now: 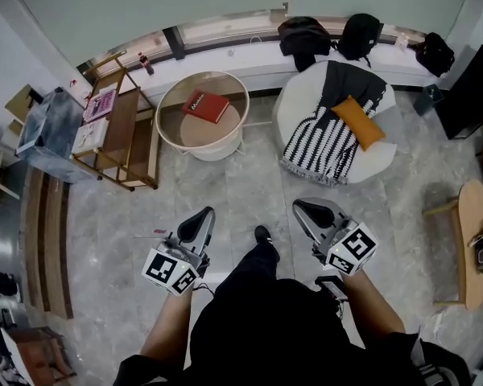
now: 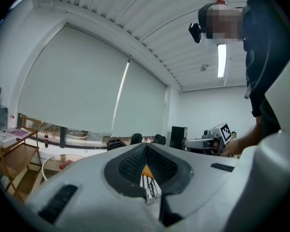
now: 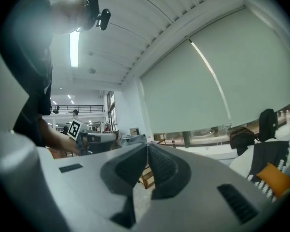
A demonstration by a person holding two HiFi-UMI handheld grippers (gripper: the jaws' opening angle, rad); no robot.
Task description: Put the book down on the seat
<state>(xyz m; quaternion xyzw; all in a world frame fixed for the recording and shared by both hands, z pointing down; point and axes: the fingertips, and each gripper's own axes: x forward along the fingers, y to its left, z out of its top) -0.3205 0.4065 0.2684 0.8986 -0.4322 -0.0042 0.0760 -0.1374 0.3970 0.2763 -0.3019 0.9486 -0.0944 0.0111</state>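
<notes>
A red book (image 1: 206,105) lies flat on a round white side table (image 1: 171,107) at the far side of the room, well ahead of my left gripper (image 1: 203,214). The seat is a round white pouf (image 1: 298,103) draped with a black-and-white striped blanket (image 1: 328,139) and an orange cushion (image 1: 358,121), ahead of my right gripper (image 1: 300,207). Both grippers hang level over the floor, shut and holding nothing. In the left gripper view the shut jaws (image 2: 146,147) leave a slit that shows the cushion (image 2: 146,170). The right gripper view shows shut jaws (image 3: 147,146) too.
A wooden shelf cart (image 1: 137,127) with magazines stands left of the round table. Dark backpacks (image 1: 304,34) rest on the window ledge behind the pouf. A wooden side table (image 1: 471,232) is at the right edge. The person's shoe (image 1: 262,235) is between the grippers on grey marble floor.
</notes>
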